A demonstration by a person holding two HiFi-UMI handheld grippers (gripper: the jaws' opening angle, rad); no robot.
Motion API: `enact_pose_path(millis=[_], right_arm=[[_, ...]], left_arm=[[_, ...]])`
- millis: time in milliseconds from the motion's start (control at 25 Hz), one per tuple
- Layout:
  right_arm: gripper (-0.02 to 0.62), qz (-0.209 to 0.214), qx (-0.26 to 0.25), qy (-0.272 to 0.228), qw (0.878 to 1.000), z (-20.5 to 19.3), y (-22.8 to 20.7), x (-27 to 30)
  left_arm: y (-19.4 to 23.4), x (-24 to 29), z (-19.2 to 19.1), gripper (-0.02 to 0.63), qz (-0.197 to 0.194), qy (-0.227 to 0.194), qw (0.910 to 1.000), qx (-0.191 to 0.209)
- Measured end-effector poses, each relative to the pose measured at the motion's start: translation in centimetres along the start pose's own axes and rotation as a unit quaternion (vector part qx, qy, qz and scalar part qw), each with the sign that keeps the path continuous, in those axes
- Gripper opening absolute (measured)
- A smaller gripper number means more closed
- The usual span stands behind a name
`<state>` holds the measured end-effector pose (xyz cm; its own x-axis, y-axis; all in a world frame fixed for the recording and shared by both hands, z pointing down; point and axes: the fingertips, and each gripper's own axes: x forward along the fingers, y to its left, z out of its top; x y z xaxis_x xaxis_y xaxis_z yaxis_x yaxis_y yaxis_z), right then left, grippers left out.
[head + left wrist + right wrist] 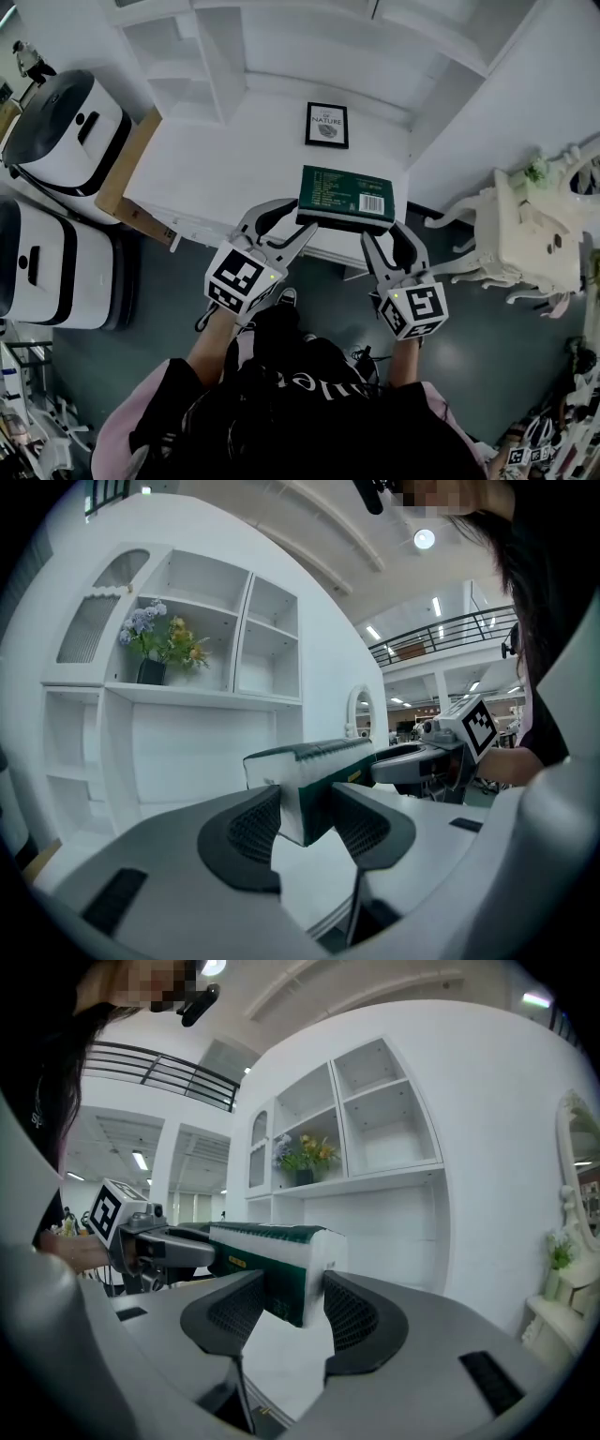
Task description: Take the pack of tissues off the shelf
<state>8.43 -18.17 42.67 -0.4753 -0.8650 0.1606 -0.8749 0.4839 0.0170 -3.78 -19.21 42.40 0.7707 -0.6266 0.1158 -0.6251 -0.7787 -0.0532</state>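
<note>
Pack of tissues (345,197): flat, rectangular, dark green wrap, white at the ends; white barcode label (372,203) showing on top, yellowish print beside it too small to read; pack hanging level over the front edge of the white desk (211,173); left gripper (296,221) and right gripper (386,235) each clamping one end; framed print (326,125) behind showing "NATURE".

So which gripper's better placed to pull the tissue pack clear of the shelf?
Roughly even: left gripper and right gripper each clamp one near corner of the pack of tissues, level over the shelf edge. Slight lean right, its jaws pointing straighter at the pack.
</note>
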Motion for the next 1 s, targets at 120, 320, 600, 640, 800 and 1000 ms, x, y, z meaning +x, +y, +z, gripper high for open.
enact_pose_path(millis=[120, 320, 600, 640, 800, 1000], right_arm=[[0.225, 0.011, 0.004, 0.000, 1.000, -1.0, 1.0, -2.6], [0.225, 0.032, 0.006, -0.004, 0.999, -2.3, 3.0, -6.8], [0.224, 0.052, -0.007, -0.008, 0.999, -3.1, 5.5, -11.0], [0.224, 0.053, -0.008, -0.009, 0.999, -3.3, 5.7, -11.6], [0.224, 0.059, -0.014, -0.018, 0.998, -4.8, 6.9, -14.1], [0.224, 0.068, -0.013, -0.018, 0.997, -4.8, 7.9, -14.6]], left_arm=[[-2.7, -1.6, -0.6, 0.181, 0.012, 0.005, 0.9999, -0.009], [-7.0, -4.6, -1.3, 0.181, 0.035, 0.008, 0.9993, -0.010], [-11.1, -8.1, -1.9, 0.180, 0.059, 0.002, 0.9980, -0.022], [-11.8, -8.4, -2.0, 0.181, 0.062, 0.001, 0.9978, -0.022], [-14.4, -10.0, -3.2, 0.179, 0.072, -0.004, 0.9972, -0.019], [-15.0, -11.2, -3.1, 0.179, 0.081, 0.002, 0.9965, -0.020]])
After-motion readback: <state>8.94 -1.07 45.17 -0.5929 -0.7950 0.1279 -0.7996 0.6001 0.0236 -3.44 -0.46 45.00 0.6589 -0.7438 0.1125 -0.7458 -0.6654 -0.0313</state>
